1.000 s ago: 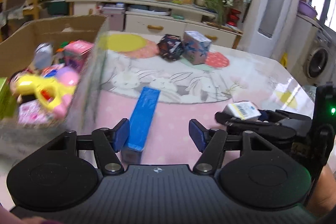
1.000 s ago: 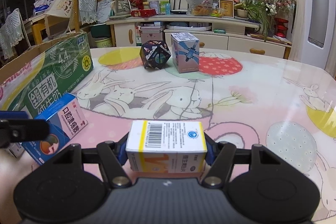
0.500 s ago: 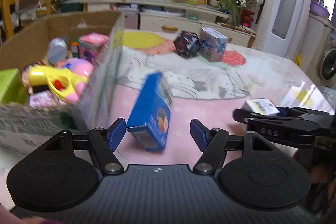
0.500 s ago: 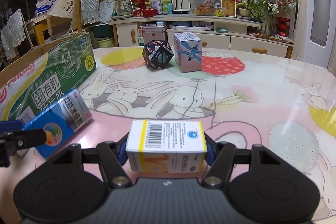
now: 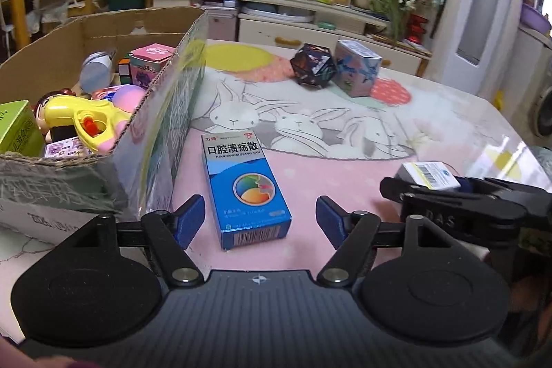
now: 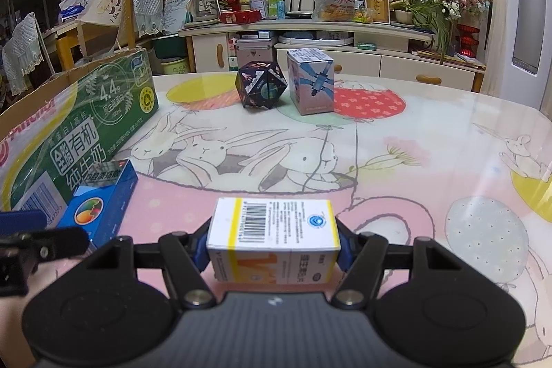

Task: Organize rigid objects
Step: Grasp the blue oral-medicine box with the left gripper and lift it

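Observation:
A blue medicine box (image 5: 245, 187) lies flat on the table, face up, just ahead of and between the fingers of my open left gripper (image 5: 260, 219); it also shows in the right wrist view (image 6: 100, 195). My right gripper (image 6: 274, 244) is shut on a white and yellow medicine box (image 6: 272, 238), held low over the table; that box shows at the right of the left wrist view (image 5: 431, 175). A cardboard box (image 5: 165, 99) holding several toys stands at the left.
A dark polyhedron (image 6: 260, 85) and a patterned cube box (image 6: 310, 80) stand at the far middle of the table (image 6: 414, 161). The cardboard box wall (image 6: 79, 126) runs along the left. A sideboard with clutter stands behind the table.
The blue box has tipped from its narrow edge onto its back and now lies flat, face up. The left gripper stays open. The right gripper still holds its box.

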{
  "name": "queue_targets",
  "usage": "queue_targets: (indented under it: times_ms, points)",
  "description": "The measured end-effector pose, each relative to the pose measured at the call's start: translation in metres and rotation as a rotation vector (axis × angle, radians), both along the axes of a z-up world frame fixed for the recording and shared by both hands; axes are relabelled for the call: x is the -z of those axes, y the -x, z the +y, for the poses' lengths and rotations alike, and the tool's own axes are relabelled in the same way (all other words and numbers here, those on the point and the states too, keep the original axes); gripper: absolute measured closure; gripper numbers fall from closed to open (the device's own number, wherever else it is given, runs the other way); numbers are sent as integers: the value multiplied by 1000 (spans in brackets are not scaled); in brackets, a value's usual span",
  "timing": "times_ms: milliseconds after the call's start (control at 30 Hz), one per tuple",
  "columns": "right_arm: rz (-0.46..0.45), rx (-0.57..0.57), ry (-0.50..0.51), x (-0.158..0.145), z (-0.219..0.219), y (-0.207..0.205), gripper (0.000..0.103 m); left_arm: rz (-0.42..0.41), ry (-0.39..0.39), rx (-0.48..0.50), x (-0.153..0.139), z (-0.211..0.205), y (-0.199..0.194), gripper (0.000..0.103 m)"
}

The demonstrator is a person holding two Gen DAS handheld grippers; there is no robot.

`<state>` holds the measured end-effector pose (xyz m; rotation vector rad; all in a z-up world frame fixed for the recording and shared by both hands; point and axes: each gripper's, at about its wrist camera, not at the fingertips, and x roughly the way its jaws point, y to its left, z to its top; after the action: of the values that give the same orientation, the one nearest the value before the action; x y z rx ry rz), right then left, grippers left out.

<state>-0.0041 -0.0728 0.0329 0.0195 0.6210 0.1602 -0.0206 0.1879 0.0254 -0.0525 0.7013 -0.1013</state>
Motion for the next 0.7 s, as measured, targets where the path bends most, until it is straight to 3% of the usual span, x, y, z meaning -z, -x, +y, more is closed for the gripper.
queue_targets:
  times_ms: [67,167,400,700]
  points:
    - [1,-4,0,0,1,-1,38,0,-20,-24,2,-6,-5,12]
    - [4,-9,0,1,2,-2,38,2,-31,-55,3,-14,-10,2]
    - [25,-6,2,3,-1,-7,37,-1,-187,-125,9,-29,-14,3]
    - [26,-5,-2,1,-4,-10,37,-32,-242,-139,12,-40,-15,8]
